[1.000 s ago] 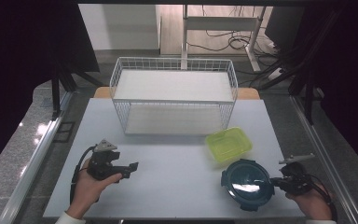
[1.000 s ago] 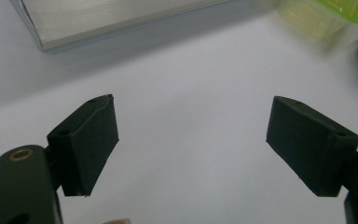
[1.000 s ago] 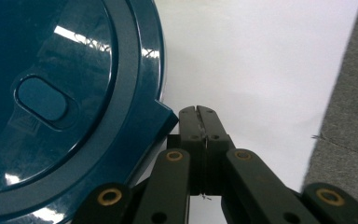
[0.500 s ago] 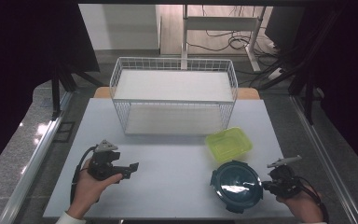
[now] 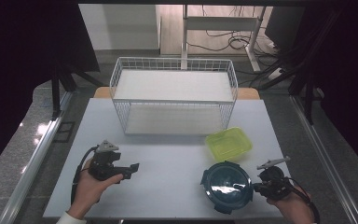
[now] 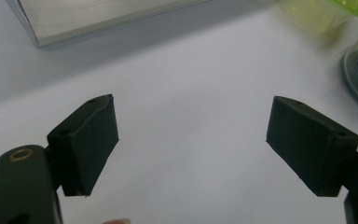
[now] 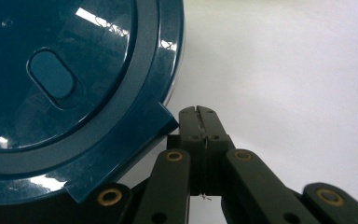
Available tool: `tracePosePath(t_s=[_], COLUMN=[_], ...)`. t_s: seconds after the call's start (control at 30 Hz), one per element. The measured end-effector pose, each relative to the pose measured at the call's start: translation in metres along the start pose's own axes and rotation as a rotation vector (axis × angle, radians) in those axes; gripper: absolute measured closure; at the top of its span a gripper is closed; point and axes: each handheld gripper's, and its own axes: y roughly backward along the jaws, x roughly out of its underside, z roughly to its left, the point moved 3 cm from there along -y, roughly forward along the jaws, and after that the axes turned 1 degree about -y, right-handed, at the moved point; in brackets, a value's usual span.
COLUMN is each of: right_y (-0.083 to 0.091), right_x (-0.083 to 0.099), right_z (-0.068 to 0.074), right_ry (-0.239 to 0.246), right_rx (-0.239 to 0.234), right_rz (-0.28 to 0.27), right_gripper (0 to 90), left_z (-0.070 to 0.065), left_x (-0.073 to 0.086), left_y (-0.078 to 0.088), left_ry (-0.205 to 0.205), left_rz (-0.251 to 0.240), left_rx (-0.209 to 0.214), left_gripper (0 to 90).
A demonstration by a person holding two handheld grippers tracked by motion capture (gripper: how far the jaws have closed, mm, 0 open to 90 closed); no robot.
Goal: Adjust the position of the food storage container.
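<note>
Resting on the white bench (image 5: 168, 154), the round dark-blue lidded container (image 5: 227, 185) sits at the near right, just in front of the yellow-green box (image 5: 229, 144) and well short of the white wire basket (image 5: 174, 95) that stands across the far side. The right tool (image 5: 256, 186) lies low at the container's right edge, its tips pressed up to the rim. In the right gripper view the right tool's two jaws stand flat against each other with no gap and nothing between them, their ends just beside a square tab that sticks out from the blue lid (image 7: 70, 88); whether they touch that tab I cannot tell. The lid's glossy top shows a small oval raised mark near its middle.

The left tool (image 5: 131, 169) is held at the near left of the bench, well apart from the container, pointing across toward the right. In the left gripper view its jaws stand wide apart over bare bench, holding nothing, with the basket's base at the top left and the yellow-green box at the top right.
</note>
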Motion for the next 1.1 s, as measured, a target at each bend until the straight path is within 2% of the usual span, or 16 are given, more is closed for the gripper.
tracePosePath(t_s=[0.23, 0.47, 0.57, 1.1], right_y=[-0.004, -0.008, -0.011, -0.027], right_x=[-0.005, -0.011, -0.015, -0.049], right_z=[0.016, 0.024, 0.029, 0.068], right_ry=[0.025, 0.038, 0.042, 0.126], right_rx=[-0.032, -0.041, -0.061, -0.076], right_rz=[-0.003, -0.014, -0.020, -0.031], right_gripper=[89.1, 89.1, 89.1, 89.1], left_z=[-0.001, -0.001, -0.001, 0.001], left_x=[0.000, 0.000, 0.000, 0.002], left_y=[-0.001, -0.001, -0.002, -0.003], left_ry=[-0.002, -0.002, -0.004, 0.002], left_rz=[0.004, 0.006, 0.008, 0.017], left_rx=[0.000, 0.001, 0.001, 0.003], left_gripper=[16.4, 16.5, 16.4, 16.4])
